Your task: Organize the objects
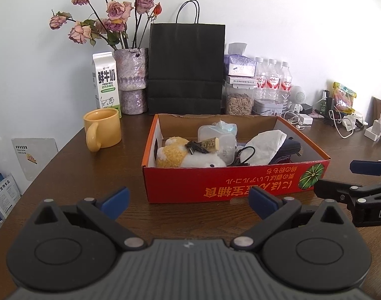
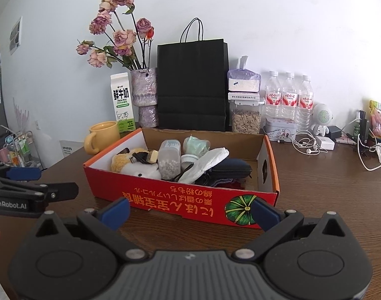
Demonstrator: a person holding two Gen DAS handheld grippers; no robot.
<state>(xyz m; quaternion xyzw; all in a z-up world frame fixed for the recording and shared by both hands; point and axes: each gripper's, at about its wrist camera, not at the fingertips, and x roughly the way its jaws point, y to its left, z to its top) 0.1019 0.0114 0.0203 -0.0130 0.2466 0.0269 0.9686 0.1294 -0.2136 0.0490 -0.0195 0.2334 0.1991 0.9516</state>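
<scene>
- Two tools hover just in front of the box (image 1: 223, 185), low over the counter (image 1: 72, 165), each with its blue pads spread wide apart and nothing between them.
- Left tool (image 1: 189, 203) faces the box's red front wall; right tool (image 2: 190, 210) faces the same wall nearer the pumpkin print (image 2: 240, 210).
- Box sits open on the counter, its printed lettering upside down toward the tools.
- Inside the box, at its left end, lies a plush toy (image 1: 188, 157), yellow and white, with a black cable (image 1: 195, 147) across it.
- Behind the toy in the box stands a clear container (image 2: 169, 161); in the right wrist view it holds small pale beads.
- White tissue (image 1: 263, 147) drapes over a dark zip case (image 2: 230, 168) at the box's right end.
- Left of the box stands a yellow mug (image 1: 103, 131), handle toward the tools.
- Behind the mug are a milk carton (image 1: 106, 82) and a vase (image 1: 131, 80) of dried roses.
- Directly behind the box a black paper bag (image 1: 186, 67) stands against the wall.
- Behind the box to the right stand a seed jar (image 1: 239, 98) and three water bottles (image 1: 273, 80).
- Further right of the box, white earphones (image 2: 307, 145) and chargers lie in a tangle.
</scene>
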